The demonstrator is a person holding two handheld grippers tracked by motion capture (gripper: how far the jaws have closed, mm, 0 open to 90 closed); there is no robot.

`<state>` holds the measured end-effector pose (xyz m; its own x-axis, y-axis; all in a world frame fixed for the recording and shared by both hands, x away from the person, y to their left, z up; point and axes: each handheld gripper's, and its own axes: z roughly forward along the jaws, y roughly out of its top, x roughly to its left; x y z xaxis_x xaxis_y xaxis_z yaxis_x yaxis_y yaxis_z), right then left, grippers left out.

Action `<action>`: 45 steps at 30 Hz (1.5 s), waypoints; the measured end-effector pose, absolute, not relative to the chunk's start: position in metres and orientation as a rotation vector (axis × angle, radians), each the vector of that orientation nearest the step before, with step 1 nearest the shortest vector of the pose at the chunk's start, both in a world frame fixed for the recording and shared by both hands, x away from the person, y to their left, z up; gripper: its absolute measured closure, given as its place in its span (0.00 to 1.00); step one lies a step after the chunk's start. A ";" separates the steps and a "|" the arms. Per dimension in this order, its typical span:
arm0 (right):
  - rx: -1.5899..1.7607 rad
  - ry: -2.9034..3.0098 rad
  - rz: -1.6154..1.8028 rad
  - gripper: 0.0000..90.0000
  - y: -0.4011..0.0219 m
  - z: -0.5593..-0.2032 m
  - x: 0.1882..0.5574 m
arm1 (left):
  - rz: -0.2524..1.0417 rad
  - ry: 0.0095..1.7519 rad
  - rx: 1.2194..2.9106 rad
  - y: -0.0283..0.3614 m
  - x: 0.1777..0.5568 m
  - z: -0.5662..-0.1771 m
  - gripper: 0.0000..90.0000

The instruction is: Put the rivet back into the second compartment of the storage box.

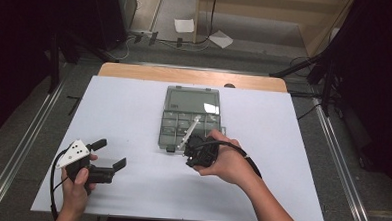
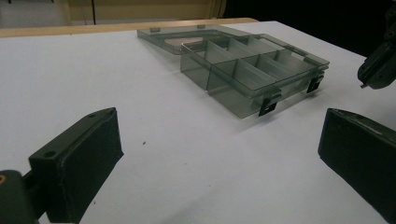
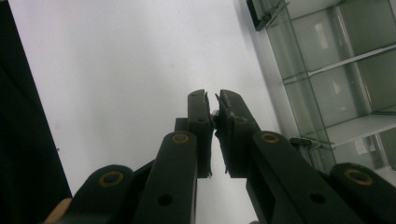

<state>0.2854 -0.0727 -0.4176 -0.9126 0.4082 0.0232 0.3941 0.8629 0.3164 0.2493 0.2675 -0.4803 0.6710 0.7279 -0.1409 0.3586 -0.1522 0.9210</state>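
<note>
The right gripper (image 1: pixel 194 153) sat pinched nearly closed beside the open smoky clear plastic compartment box (image 1: pixel 191 120) (possibly nipping something tiny); the left gripper (image 1: pixel 113 154) gaped wide, empty, on the white table (image 1: pixel 292 159).

Even overhead light falls on the white table sheet (image 1: pixel 123 117), which reads bright while the surrounding room sinks into near black. A glare patch shines on the clear box lid (image 1: pixel 210 107). Shadows under the box are soft. The high view is slightly soft; the right gripper view's near jaws blur.
</note>
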 end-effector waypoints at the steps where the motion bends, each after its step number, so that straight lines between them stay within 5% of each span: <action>1: 0.652 2.989 0.489 0.95 -0.073 -0.417 0.286 | 0.410 0.874 1.760 0.268 0.249 -0.480 0.00; 45: 0.687 2.968 0.420 0.95 -0.068 -0.410 0.333 | 0.411 0.874 1.756 0.269 0.250 -0.480 0.00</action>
<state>0.3332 -0.0681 -0.4101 -0.8981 0.4398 -0.0029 0.4217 0.8630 0.2782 0.2495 0.2688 -0.4802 0.6704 0.7286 -0.1406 0.3566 -0.1501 0.9221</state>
